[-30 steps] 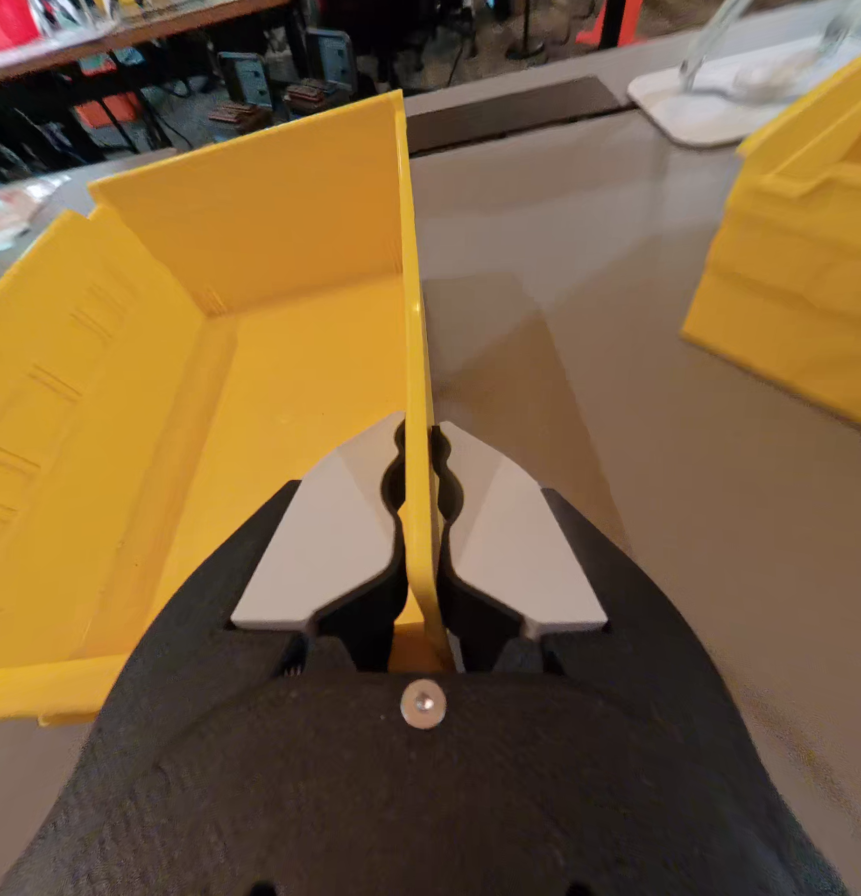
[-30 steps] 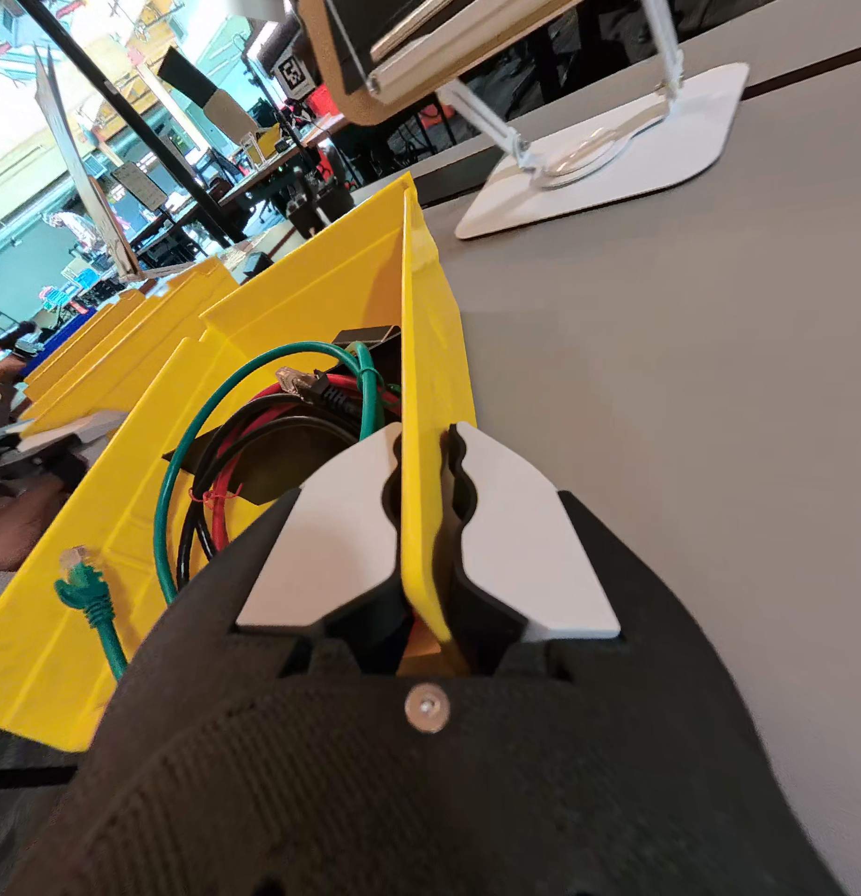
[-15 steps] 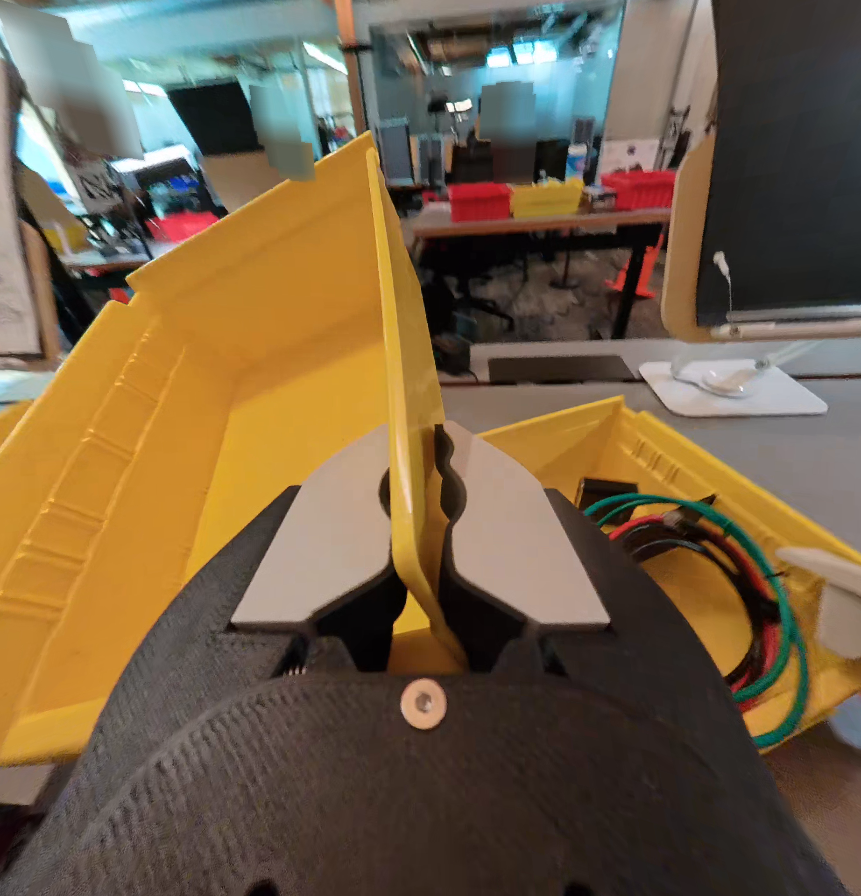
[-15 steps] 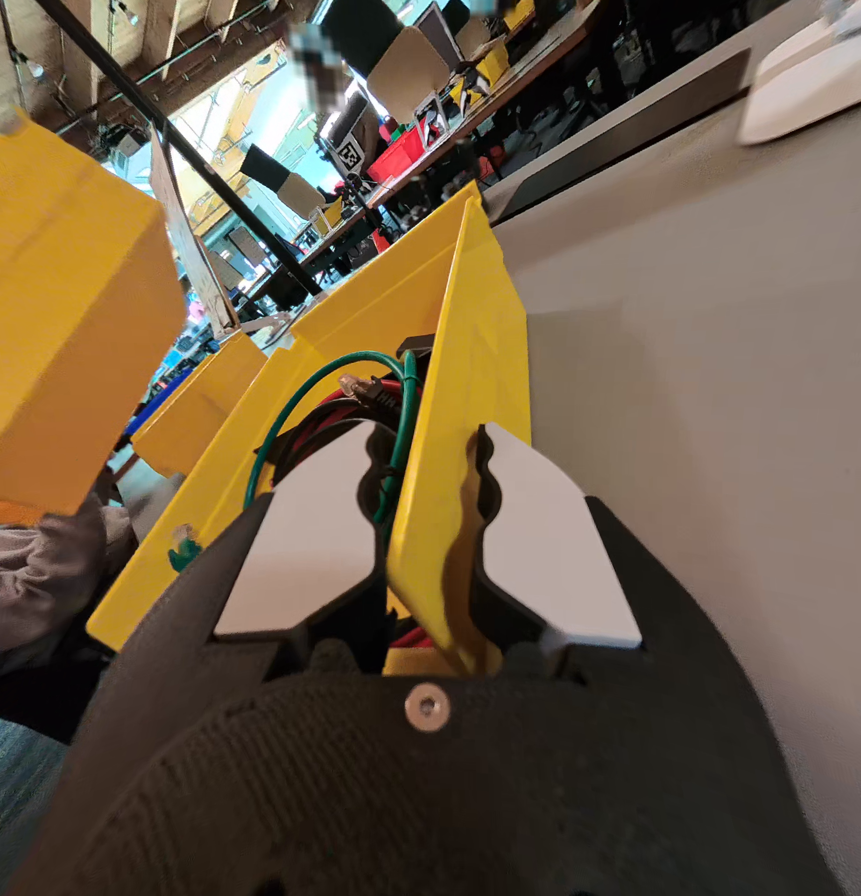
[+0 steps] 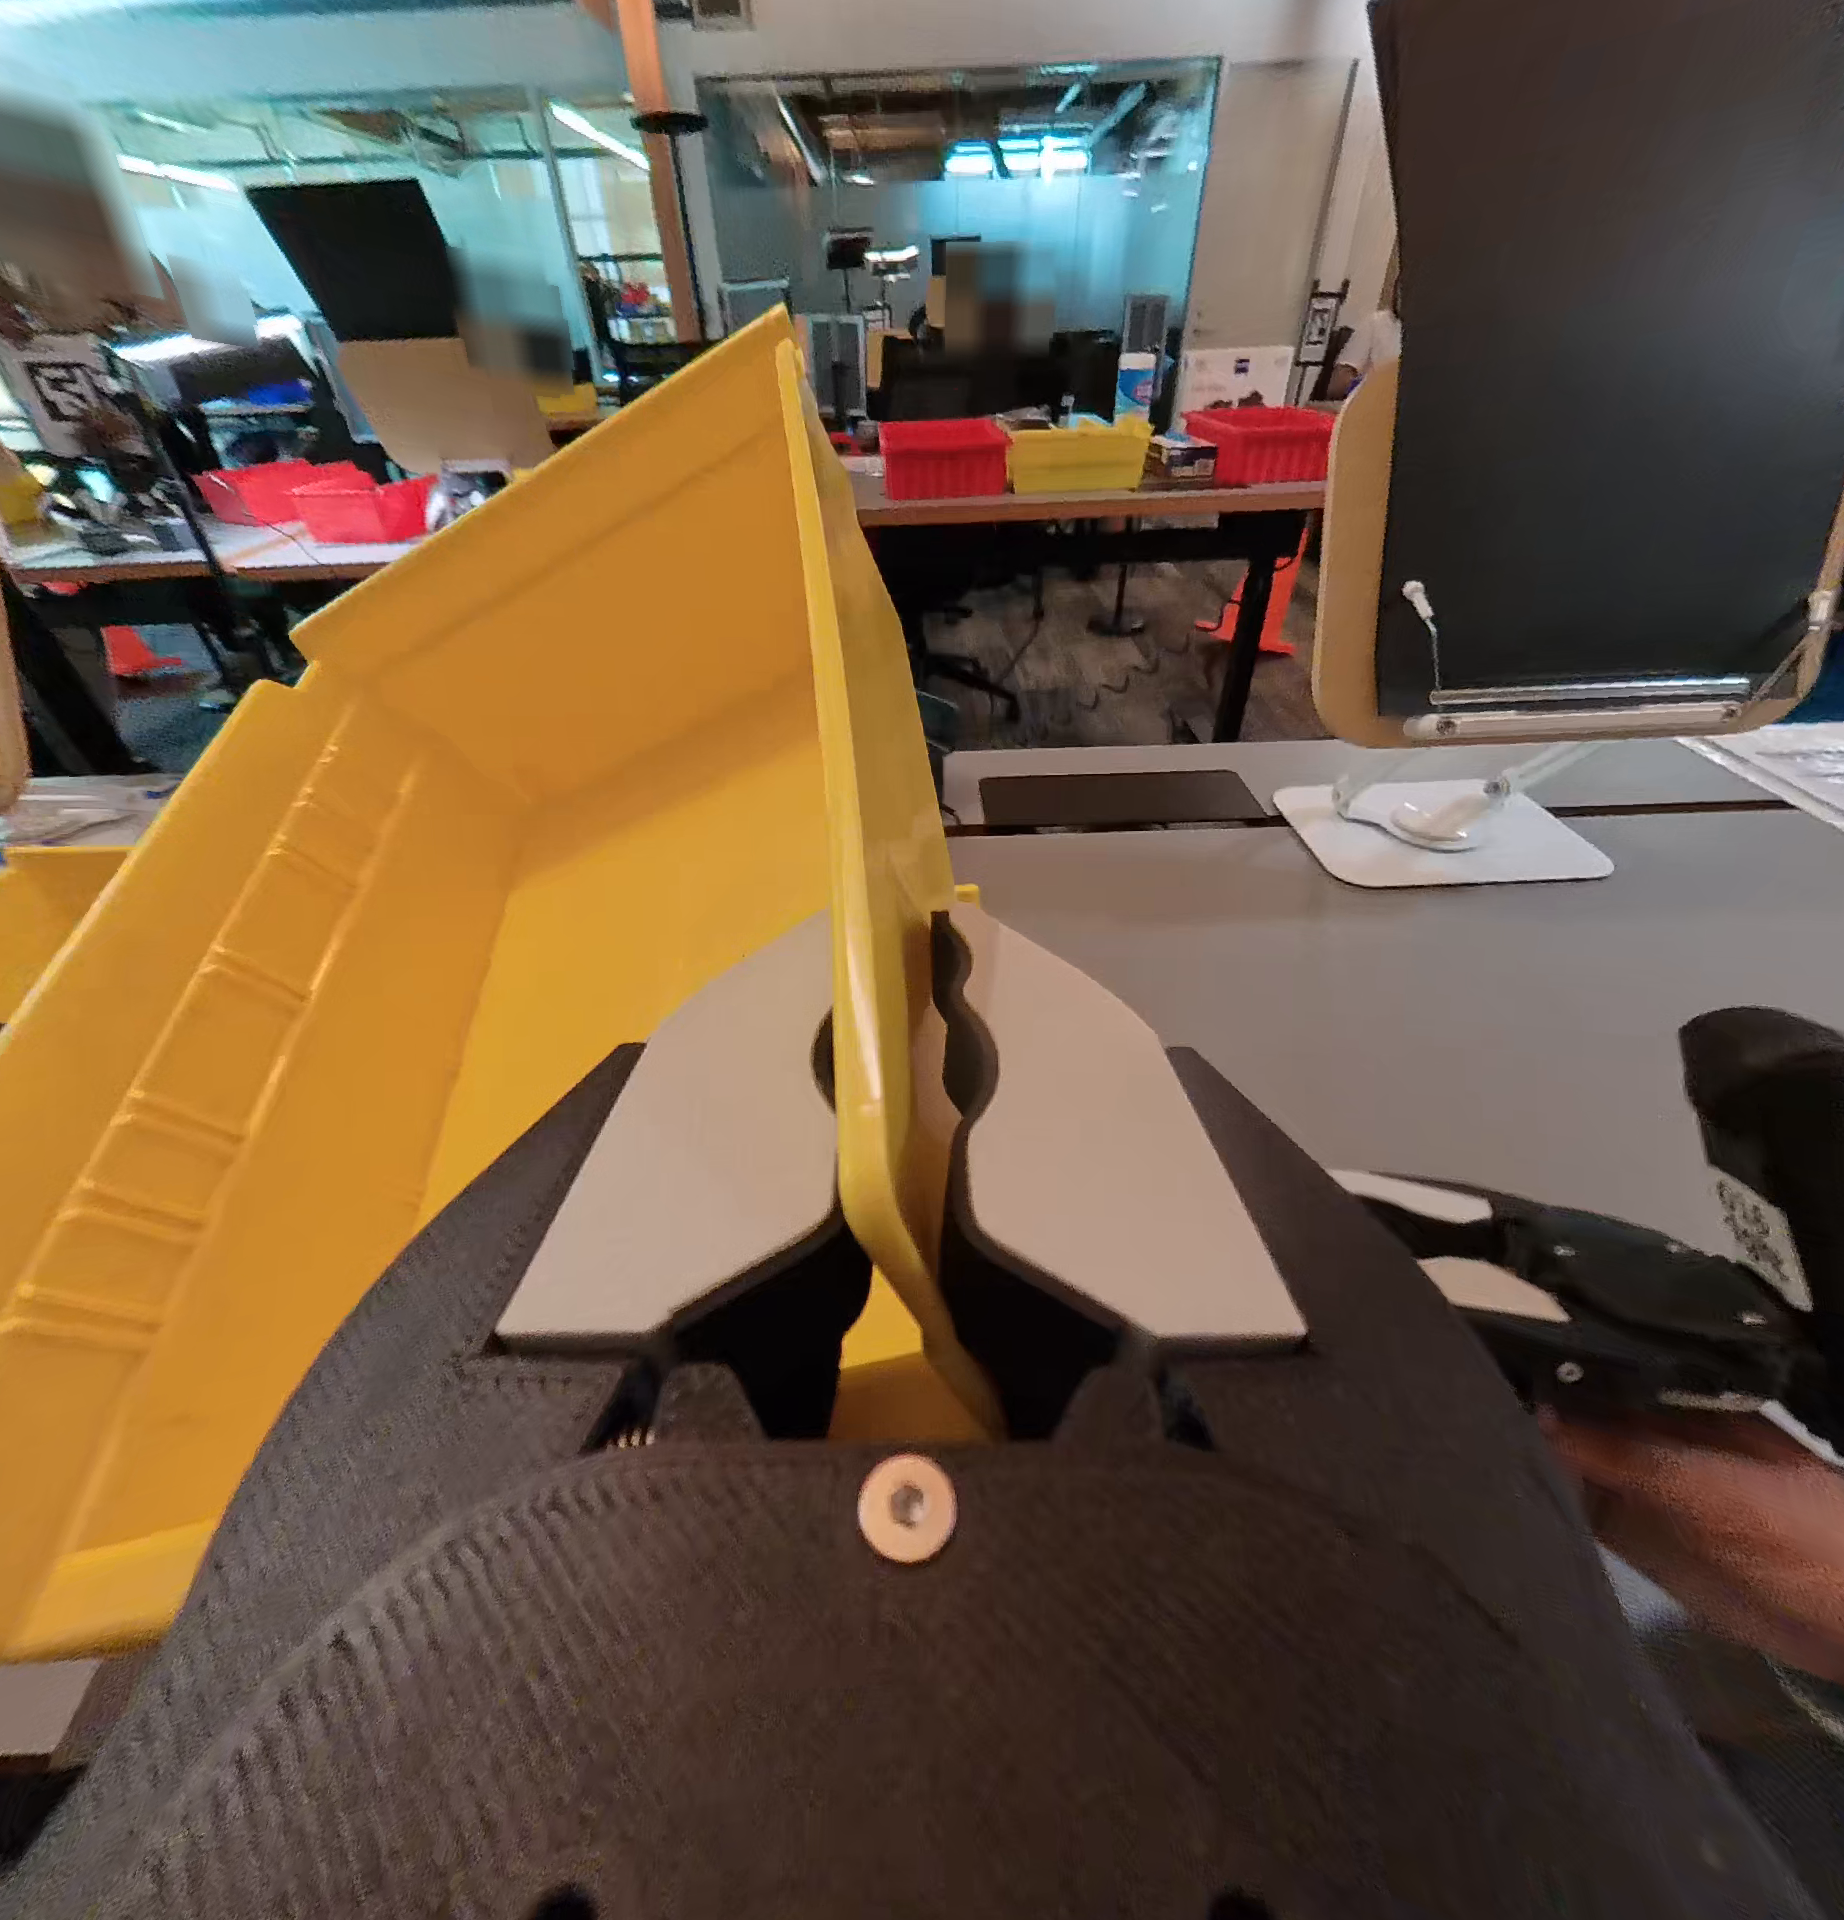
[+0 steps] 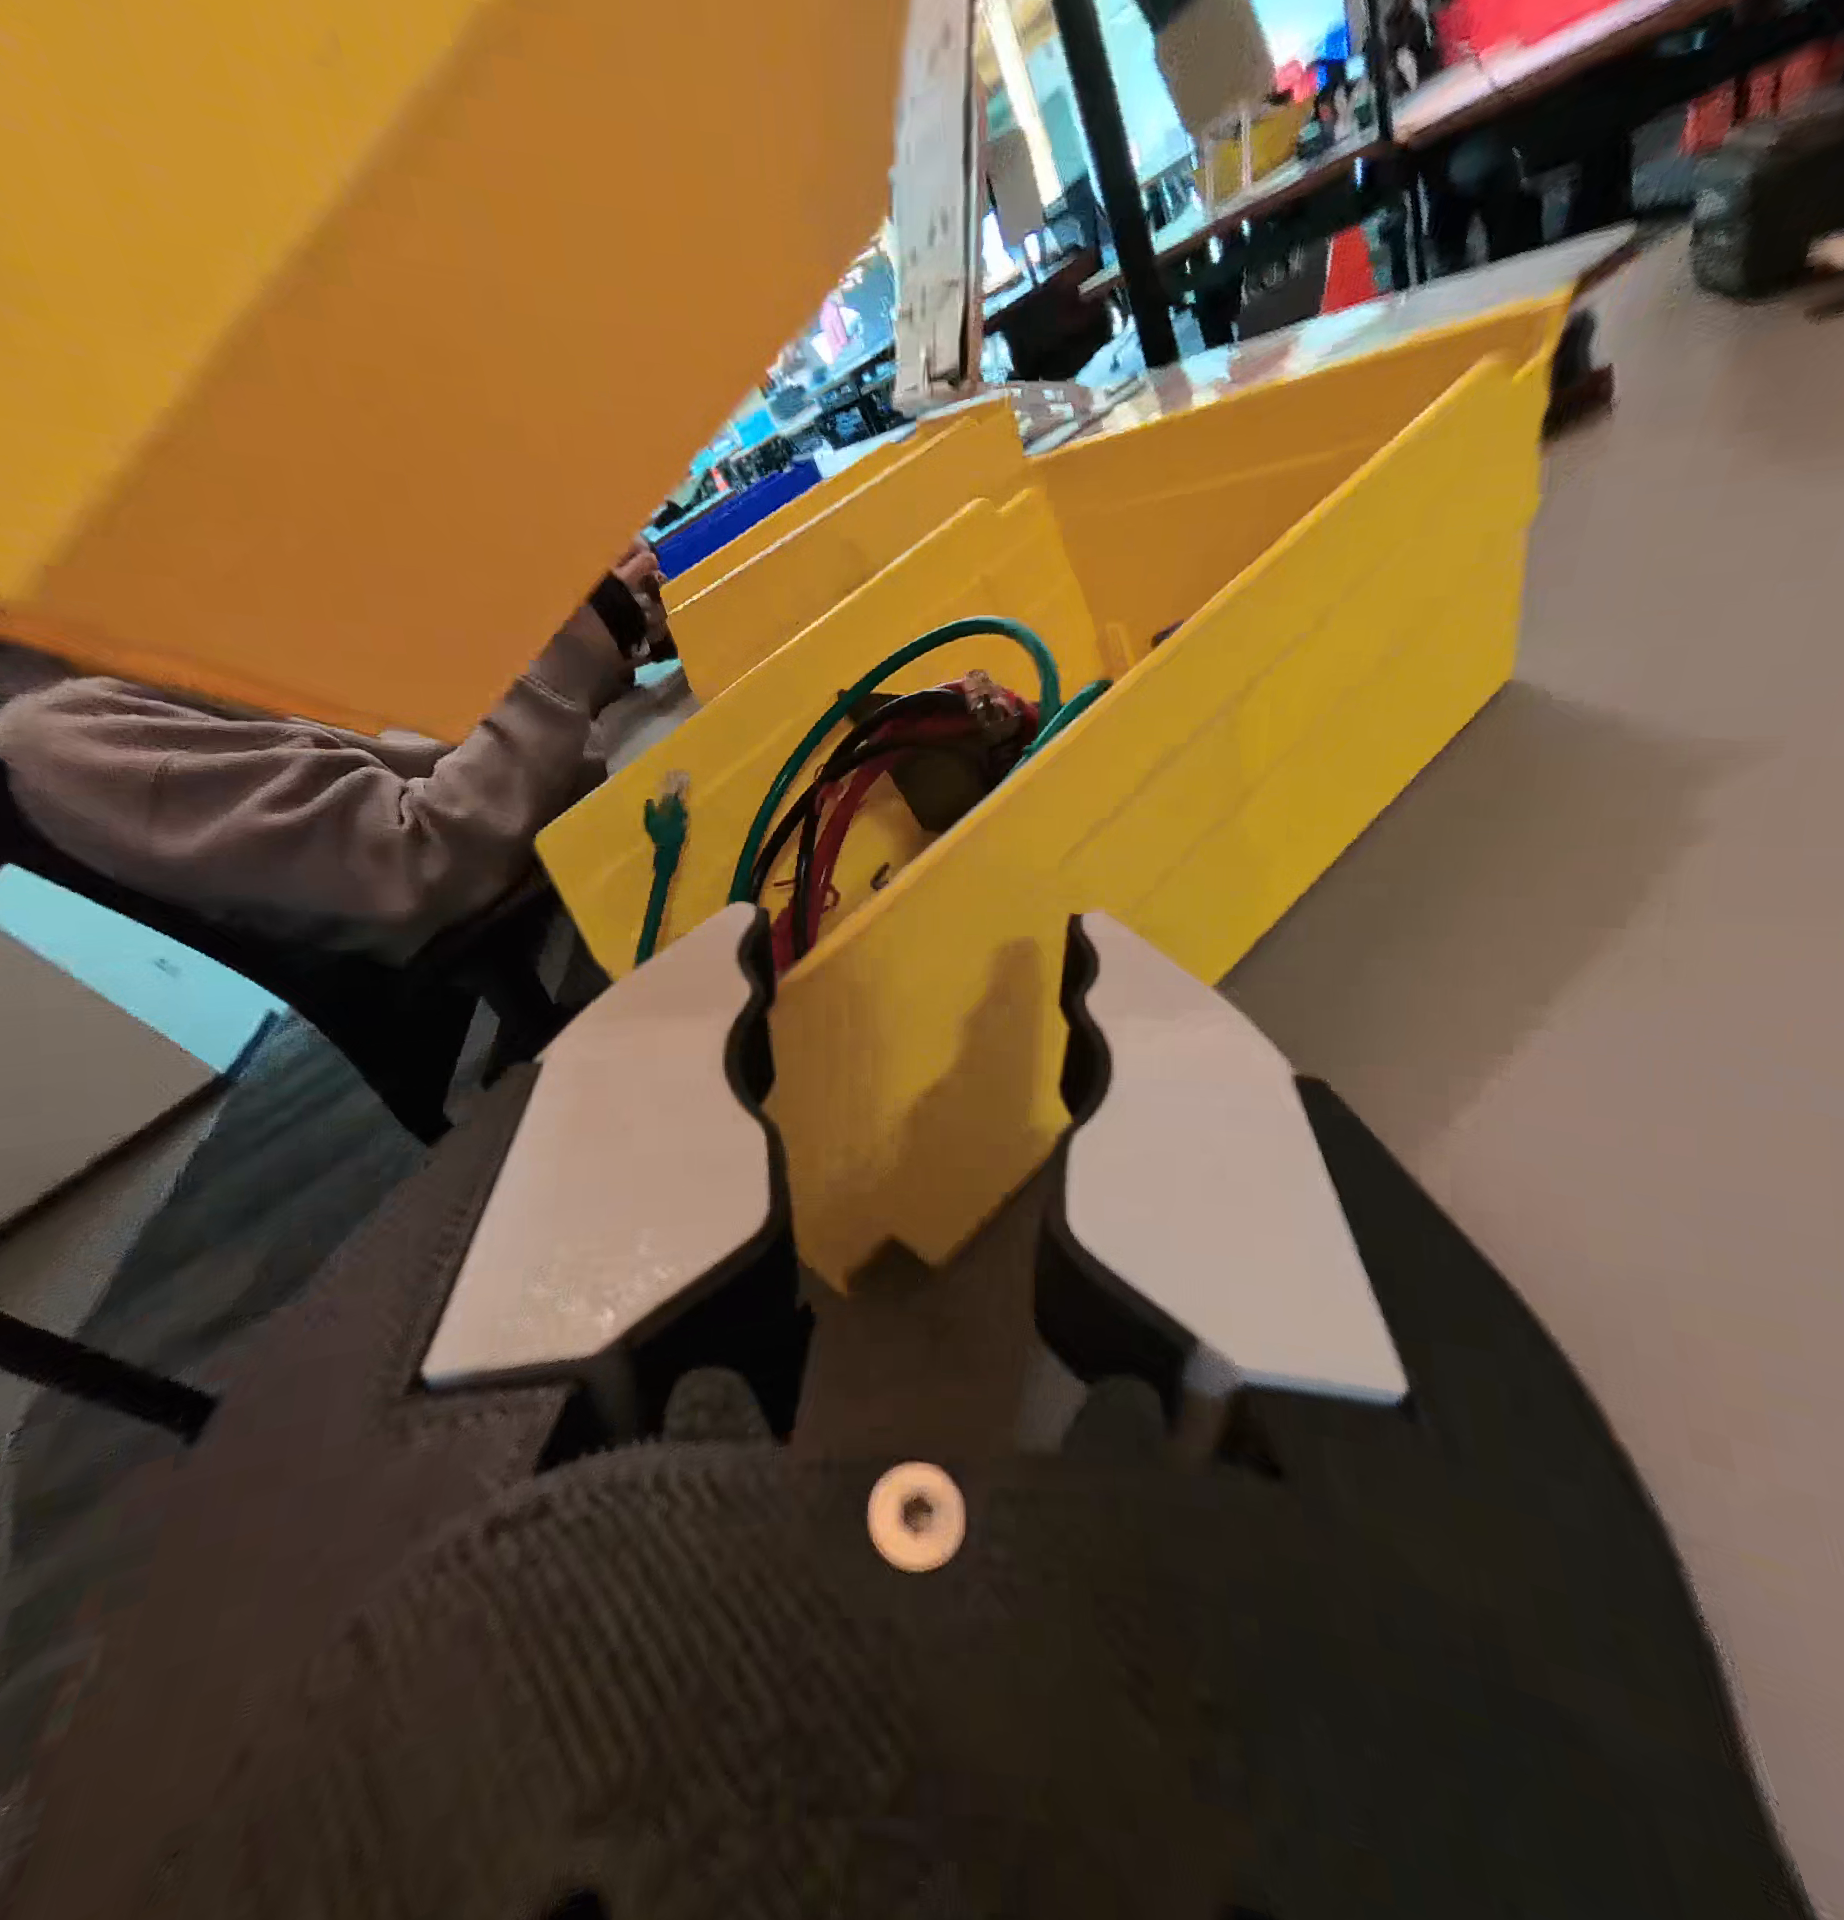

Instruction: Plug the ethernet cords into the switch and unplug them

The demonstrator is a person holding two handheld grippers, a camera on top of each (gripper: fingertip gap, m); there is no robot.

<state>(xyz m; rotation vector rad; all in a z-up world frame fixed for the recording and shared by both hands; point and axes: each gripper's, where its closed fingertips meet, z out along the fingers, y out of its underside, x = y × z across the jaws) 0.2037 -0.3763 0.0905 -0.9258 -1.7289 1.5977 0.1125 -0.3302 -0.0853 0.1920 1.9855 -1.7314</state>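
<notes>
Left gripper (image 5: pixel 882 1049) is clamped on the side wall of an empty yellow bin (image 5: pixel 585 852), lifted clear of the grey table (image 5: pixel 1417 987). Right gripper (image 6: pixel 913 1039) sits with jaws apart astride the corner of a second yellow bin (image 6: pixel 1313 727) holding the coiled green, red and black ethernet cords (image 6: pixel 856 790). The raised bin blocks the upper left there; the switch can't be made out.

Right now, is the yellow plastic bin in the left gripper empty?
Empty: the yellow plastic bin held by the left gripper shows only bare floor and walls.

cords (image 6: pixel 856 769) lie in bin (image 6: pixel 1313 748), perhaps atop switch.
</notes>
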